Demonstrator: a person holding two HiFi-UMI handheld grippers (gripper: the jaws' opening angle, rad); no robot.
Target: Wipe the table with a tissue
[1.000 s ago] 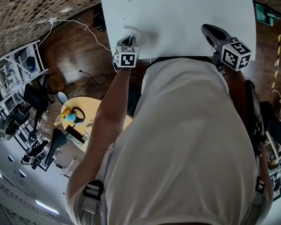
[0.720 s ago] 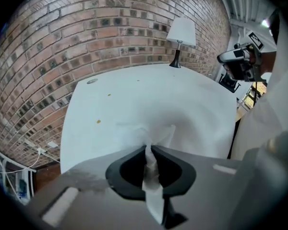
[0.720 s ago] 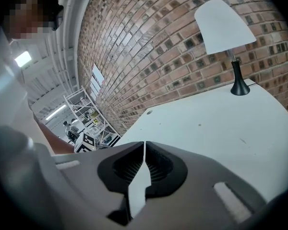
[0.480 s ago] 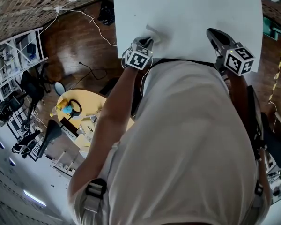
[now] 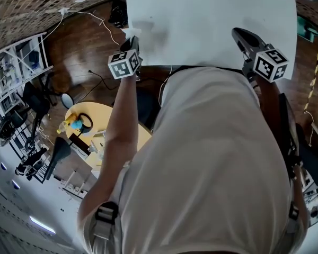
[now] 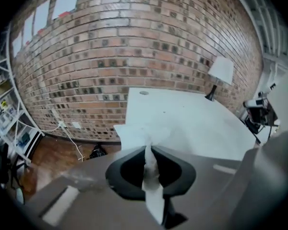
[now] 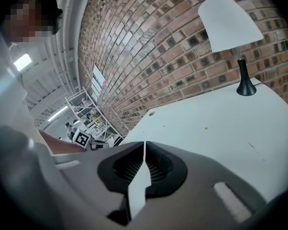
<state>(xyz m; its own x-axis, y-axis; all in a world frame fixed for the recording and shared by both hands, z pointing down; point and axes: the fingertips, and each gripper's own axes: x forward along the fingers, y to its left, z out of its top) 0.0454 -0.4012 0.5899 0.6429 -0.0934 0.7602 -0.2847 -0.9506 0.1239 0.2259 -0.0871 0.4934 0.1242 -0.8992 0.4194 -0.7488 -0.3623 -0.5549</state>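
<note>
The white table (image 5: 212,20) fills the top of the head view. My left gripper (image 5: 132,38) hangs at the table's left edge, shut on a crumpled white tissue (image 5: 130,32). In the left gripper view the tissue (image 6: 145,134) runs pinched between the dark jaws of the left gripper (image 6: 148,147) and fans out over the table's near corner (image 6: 182,121). My right gripper (image 5: 238,34) rests over the near right part of the table, and in its own view the right gripper (image 7: 144,144) is shut with nothing in it.
A white-shaded lamp (image 7: 233,20) stands at the table's far end against the brick wall (image 6: 134,37). On the wooden floor to the left lie a cable (image 5: 103,30), a round yellow side table (image 5: 95,123) and metal shelving (image 5: 16,78).
The left gripper, still shut on the tissue, has swung left along the near side to the table's left edge and lifted a little. The right gripper has stayed put.
</note>
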